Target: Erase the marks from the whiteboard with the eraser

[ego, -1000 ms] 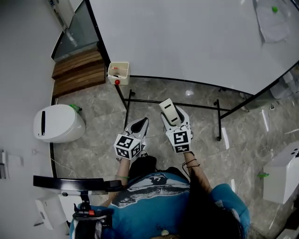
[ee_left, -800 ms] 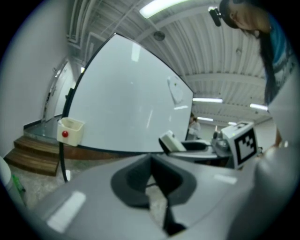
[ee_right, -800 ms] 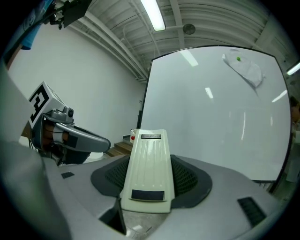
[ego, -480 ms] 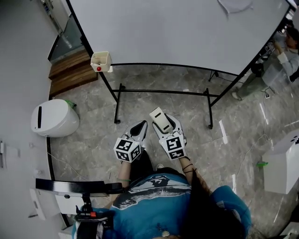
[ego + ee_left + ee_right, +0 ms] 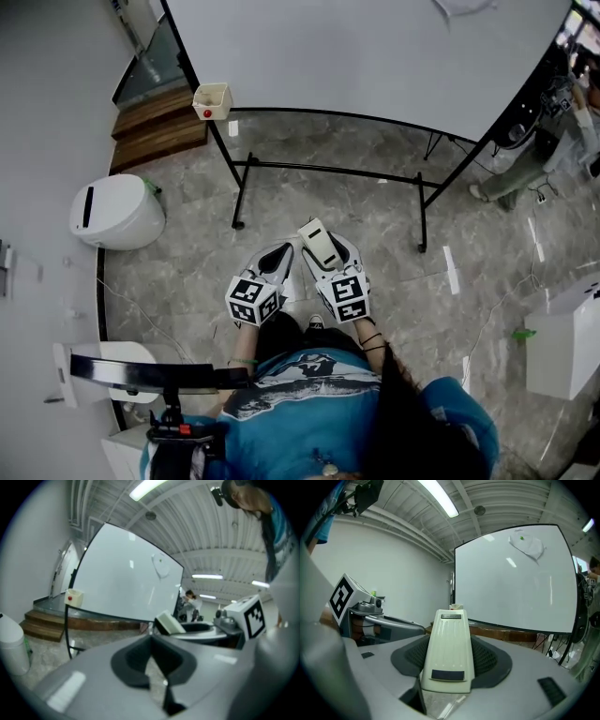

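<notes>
The whiteboard [image 5: 375,56] stands on a black frame ahead of me, well beyond both grippers. A faint drawn outline with a green dot [image 5: 526,543] sits near its upper right; the same marks [image 5: 160,565] show in the left gripper view. My right gripper [image 5: 323,246] is shut on the cream eraser [image 5: 317,242], which sticks out forward between its jaws [image 5: 447,639]. My left gripper [image 5: 279,255] hangs beside it, shut with nothing in it [image 5: 151,639]. Both are held close to my body over the stone floor.
A small cream tray [image 5: 212,99] with a red item hangs at the board's left corner. The stand's legs [image 5: 328,171] cross the floor ahead. A white bin [image 5: 117,214] and wooden steps [image 5: 159,127] lie left, a white cabinet [image 5: 562,337] right. A person [image 5: 525,159] stands by the board's right edge.
The board now sits farther up and away in the head view, with more floor between it and the grippers. The grippers drew slightly toward my body; the eraser stays gripped.
</notes>
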`<act>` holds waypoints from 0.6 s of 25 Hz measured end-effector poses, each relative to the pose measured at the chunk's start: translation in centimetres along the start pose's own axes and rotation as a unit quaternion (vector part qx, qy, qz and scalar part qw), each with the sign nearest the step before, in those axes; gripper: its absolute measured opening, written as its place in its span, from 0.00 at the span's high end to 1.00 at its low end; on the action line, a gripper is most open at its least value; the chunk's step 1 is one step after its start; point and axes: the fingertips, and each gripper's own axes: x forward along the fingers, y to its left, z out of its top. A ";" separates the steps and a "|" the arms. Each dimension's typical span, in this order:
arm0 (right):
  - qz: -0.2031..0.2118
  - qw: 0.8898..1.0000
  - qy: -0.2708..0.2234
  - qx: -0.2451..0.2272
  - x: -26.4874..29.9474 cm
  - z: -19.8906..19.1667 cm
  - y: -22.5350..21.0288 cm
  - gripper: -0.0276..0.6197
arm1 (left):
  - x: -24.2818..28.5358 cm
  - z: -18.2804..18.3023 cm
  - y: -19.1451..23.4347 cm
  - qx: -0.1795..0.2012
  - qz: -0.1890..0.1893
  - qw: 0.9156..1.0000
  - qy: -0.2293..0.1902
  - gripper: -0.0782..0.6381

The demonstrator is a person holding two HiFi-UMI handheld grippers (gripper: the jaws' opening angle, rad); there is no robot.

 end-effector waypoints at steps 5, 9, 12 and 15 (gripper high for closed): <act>0.011 1.000 0.002 0.004 -1.0 -0.5 2.0 0.55 | -1.3 0.3 -0.6 -0.005 0.001 1.000 -0.013 0.89; 0.010 1.000 0.000 0.009 -1.1 -0.3 3.6 0.55 | -2.9 0.3 -0.9 0.011 -0.007 1.000 -0.009 0.89; 0.013 1.000 0.002 0.027 -0.9 -0.3 5.7 0.55 | -5.6 -0.4 -0.4 0.024 -0.001 1.000 0.003 0.89; 0.017 0.999 0.007 0.039 -0.8 -0.1 9.2 0.55 | -9.7 -0.8 1.1 0.014 0.009 1.000 0.002 0.89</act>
